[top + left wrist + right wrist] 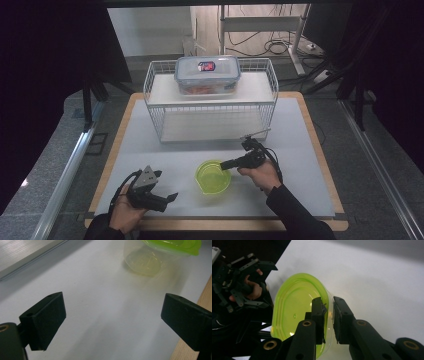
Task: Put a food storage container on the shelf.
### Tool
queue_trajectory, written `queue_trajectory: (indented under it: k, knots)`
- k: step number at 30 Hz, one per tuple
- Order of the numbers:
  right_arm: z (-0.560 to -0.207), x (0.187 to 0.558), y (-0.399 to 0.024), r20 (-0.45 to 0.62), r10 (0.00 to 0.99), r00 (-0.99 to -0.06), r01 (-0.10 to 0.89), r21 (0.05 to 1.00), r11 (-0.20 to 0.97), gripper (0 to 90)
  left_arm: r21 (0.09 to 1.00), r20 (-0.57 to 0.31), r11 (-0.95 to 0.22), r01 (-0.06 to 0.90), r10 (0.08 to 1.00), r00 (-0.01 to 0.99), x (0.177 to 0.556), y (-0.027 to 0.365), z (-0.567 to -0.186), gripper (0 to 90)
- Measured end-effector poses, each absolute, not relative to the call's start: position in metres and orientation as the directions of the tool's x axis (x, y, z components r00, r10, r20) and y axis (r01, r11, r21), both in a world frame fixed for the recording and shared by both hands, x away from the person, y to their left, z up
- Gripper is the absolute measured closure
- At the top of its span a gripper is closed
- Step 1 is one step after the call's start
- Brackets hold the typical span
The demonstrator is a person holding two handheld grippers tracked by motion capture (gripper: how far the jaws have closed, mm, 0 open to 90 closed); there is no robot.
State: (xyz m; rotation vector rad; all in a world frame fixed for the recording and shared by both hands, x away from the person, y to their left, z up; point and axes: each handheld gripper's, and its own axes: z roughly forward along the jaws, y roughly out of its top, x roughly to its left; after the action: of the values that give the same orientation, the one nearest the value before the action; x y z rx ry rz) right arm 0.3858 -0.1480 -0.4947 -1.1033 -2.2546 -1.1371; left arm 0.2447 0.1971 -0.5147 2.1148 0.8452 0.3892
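The green plastic container (pixel 213 176) is seen on the white surface (pixel 150 145), in front of the wire basket (pixel 155 100). Its rim is pinched between the nearly closed jaws of the right gripper (pixel 329 315). The left gripper (pixel 112 320) is held wide open with nothing between its jaws, near the container.

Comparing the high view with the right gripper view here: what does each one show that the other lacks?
High view alone: the wire rack with a lidded food box on its upper shelf, and the table's wooden edge. Right gripper view alone: the right gripper up close, jaws pinching the rim and wall of the green-lidded container, one inside, one outside. Both show that container, the white mat and the left gripper, open, apart from it.
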Motion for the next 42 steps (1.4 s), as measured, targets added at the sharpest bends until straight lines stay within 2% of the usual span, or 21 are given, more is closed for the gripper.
queue_trajectory:
  k: [28,34,37,41,42]
  knots:
    - [-0.469,0.387,-0.157,0.658,0.433,-0.616,0.787,0.541,0.297,82.9,0.778,-0.017,-0.447,0.442,0.688,0.726,0.245,0.198,-0.515,5.8]
    - [-0.486,0.393,-0.157,0.659,0.466,-0.590,0.807,0.500,0.315,82.6,0.775,-0.016,-0.450,0.443,0.687,0.726,0.246,0.197,-0.516,5.8]
    - [-0.492,0.397,-0.159,0.649,0.481,-0.589,0.807,0.505,0.306,79.5,0.775,-0.018,-0.450,0.445,0.687,0.726,0.246,0.198,-0.516,5.8]
    - [-0.496,0.396,-0.159,0.624,0.519,-0.583,0.809,0.505,0.301,69.7,0.774,-0.017,-0.452,0.444,0.686,0.727,0.246,0.197,-0.516,5.8]
    - [-0.497,0.396,-0.159,0.623,0.524,-0.582,0.810,0.503,0.301,69.7,0.773,-0.017,-0.452,0.445,0.687,0.727,0.246,0.197,-0.516,5.8]
